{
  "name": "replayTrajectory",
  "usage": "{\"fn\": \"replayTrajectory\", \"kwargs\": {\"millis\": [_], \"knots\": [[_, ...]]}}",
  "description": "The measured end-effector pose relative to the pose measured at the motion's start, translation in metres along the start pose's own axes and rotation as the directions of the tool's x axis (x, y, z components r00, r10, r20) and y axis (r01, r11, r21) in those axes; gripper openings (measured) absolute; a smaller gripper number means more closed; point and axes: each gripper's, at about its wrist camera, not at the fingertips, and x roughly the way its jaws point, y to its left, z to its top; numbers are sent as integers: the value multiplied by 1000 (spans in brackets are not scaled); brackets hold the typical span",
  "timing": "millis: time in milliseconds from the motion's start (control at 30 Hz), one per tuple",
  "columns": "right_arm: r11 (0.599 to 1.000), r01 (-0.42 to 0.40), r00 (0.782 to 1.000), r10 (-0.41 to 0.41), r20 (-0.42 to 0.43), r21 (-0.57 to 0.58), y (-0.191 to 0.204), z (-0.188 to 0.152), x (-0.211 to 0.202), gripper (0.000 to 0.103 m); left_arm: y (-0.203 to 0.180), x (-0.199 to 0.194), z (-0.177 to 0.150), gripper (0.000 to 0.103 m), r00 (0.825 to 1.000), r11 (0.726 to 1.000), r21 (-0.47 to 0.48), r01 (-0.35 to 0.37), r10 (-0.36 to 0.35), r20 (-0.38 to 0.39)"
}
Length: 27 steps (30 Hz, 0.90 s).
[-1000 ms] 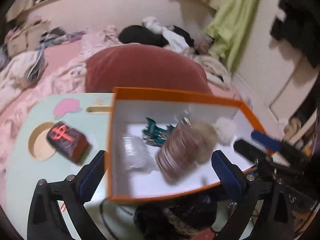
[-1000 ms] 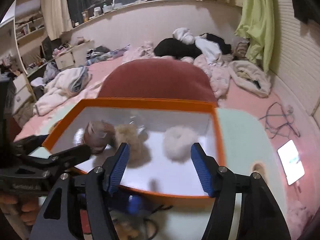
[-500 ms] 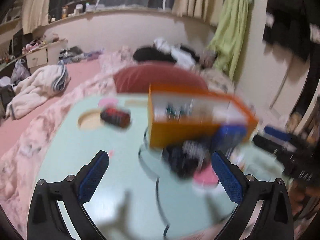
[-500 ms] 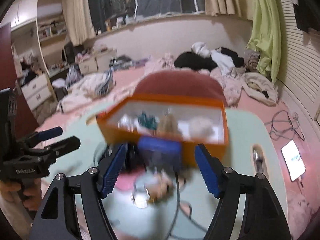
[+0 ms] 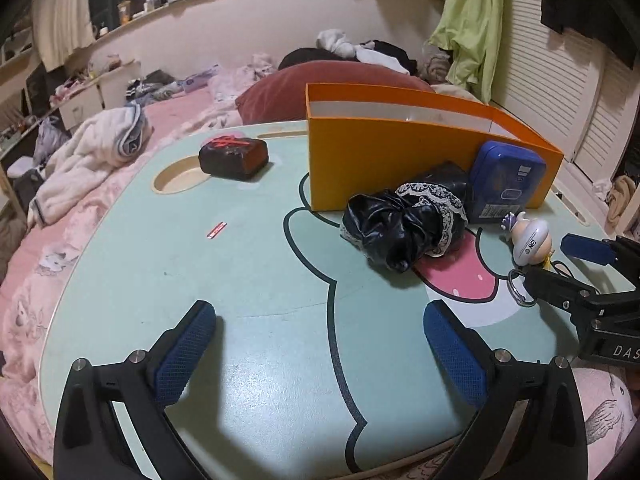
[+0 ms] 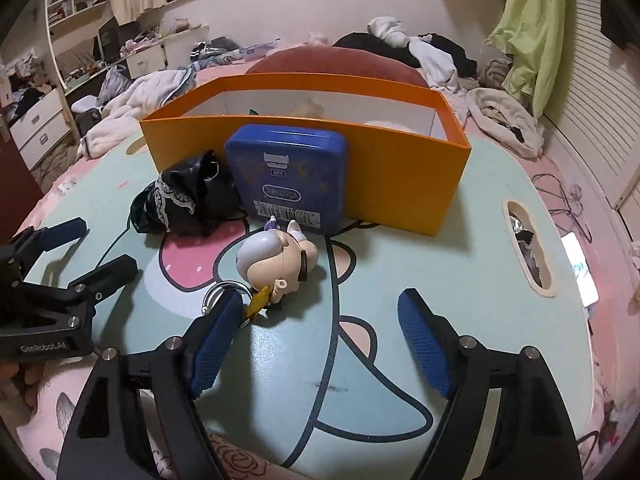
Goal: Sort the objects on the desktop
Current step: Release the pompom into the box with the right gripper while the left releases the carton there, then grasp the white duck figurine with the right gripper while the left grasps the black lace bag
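Note:
An orange box (image 5: 400, 156) (image 6: 400, 184) stands at the back of a mint table (image 5: 240, 280) (image 6: 460, 280). A blue tin (image 5: 506, 180) (image 6: 286, 176) leans against its front wall. Beside the tin lie a black lace-trimmed scrunchie (image 5: 404, 224) (image 6: 188, 200) and a small figure keychain (image 5: 530, 236) (image 6: 276, 260). A dark red-marked block (image 5: 234, 156) sits at the far left by a round cup hole (image 5: 176, 176). My left gripper (image 5: 320, 344) is open and empty above the table's near edge. My right gripper (image 6: 320, 320) is open and empty, its left finger close to the keychain's ring.
A bed with pink bedding, a red cushion (image 5: 320, 84) and heaped clothes lies behind the table. A slot (image 6: 528, 248) is cut in the table's right side. A phone (image 6: 580, 276) lies on the bedding to the right. Shuttered doors (image 5: 560, 80) are at right.
Both grippers have pulled back and down from above the open box to the table's near edge. The box now shows from the front instead of from above.

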Motion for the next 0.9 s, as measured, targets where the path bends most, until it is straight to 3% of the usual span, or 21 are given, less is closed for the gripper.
{"fn": "replayTrajectory", "kwargs": {"millis": [233, 433, 767, 800, 833, 867, 900], "knots": [[999, -19, 1000, 19, 15, 27, -2, 8, 17, 80, 0, 1, -1, 103, 1000, 1000, 0, 1, -1, 0], [999, -36, 996, 34, 86, 25, -8, 13, -2, 80, 0, 4, -3, 103, 1000, 1000, 0, 1, -1, 1], [995, -95, 994, 96, 55, -14, 9, 3, -22, 80, -1, 5, -7, 103, 1000, 1000, 0, 3, -3, 3], [995, -102, 994, 103, 46, -10, 9, 5, -19, 77, 0, 5, -7, 103, 1000, 1000, 0, 2, -2, 3], [992, -127, 992, 127, 25, 2, 7, 7, -14, 66, 0, 5, -7, 103, 1000, 1000, 0, 3, -3, 4], [987, -159, 987, 159, 3, 6, 5, 7, -10, 43, -1, 4, -7, 103, 1000, 1000, 1, 8, -8, 7], [984, -176, 984, 175, 14, 5, 4, 7, -12, 43, -3, 3, -11, 103, 1000, 1000, 4, 19, -19, 12]]}}
